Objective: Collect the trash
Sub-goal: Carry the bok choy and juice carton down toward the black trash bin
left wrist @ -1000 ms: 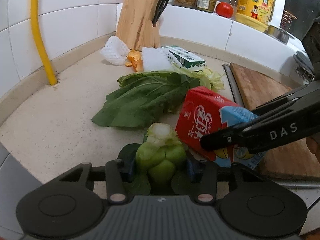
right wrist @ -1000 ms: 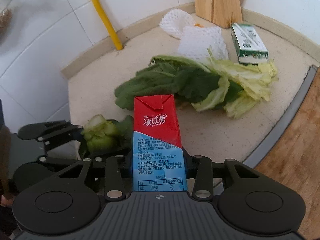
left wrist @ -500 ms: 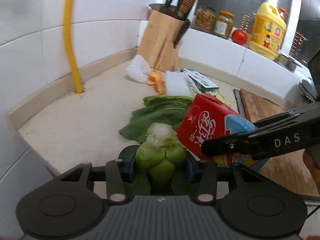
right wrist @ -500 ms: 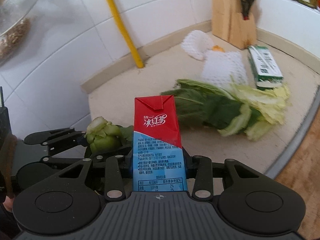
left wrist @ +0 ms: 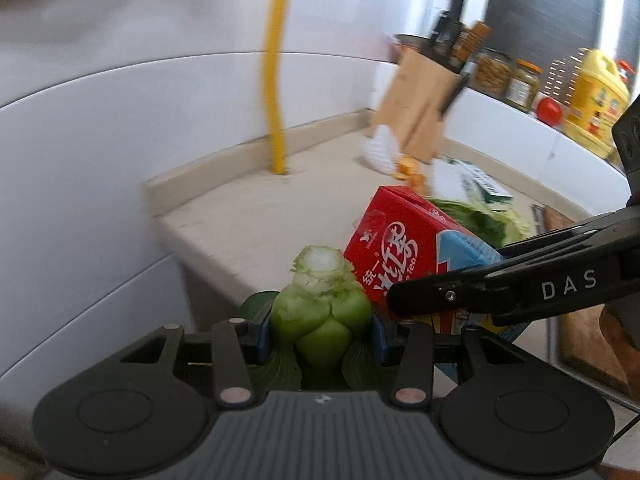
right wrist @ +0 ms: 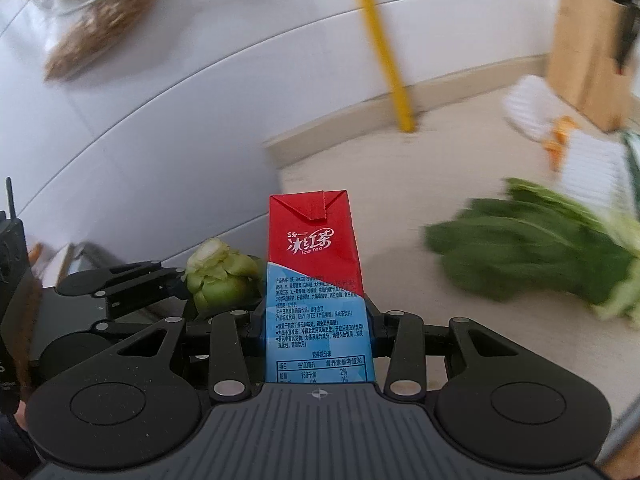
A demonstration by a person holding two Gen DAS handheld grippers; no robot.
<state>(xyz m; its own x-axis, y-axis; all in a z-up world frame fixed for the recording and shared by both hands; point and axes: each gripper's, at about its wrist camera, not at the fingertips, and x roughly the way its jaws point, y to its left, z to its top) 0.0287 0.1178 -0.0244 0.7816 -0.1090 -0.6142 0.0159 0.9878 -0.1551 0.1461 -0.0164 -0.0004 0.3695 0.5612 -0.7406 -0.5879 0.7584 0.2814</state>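
We see the left gripper (left wrist: pixel 318 330) clamped on a bok choy stub (left wrist: pixel 320 300), cut end pointing forward, held off the edge of the counter (left wrist: pixel 256 216). Just to its right, the right gripper (right wrist: pixel 318 320) grips an iced tea carton (right wrist: pixel 316 280) upright by its blue lower half, both tools angled downward side by side. Beyond them, leafy greens (right wrist: pixel 532 252), white foam fruit nets (right wrist: pixel 592 168), orange peel (right wrist: pixel 558 136) and a green-and-white box (left wrist: pixel 480 180) lie on the counter near a wooden knife block (left wrist: pixel 416 112).
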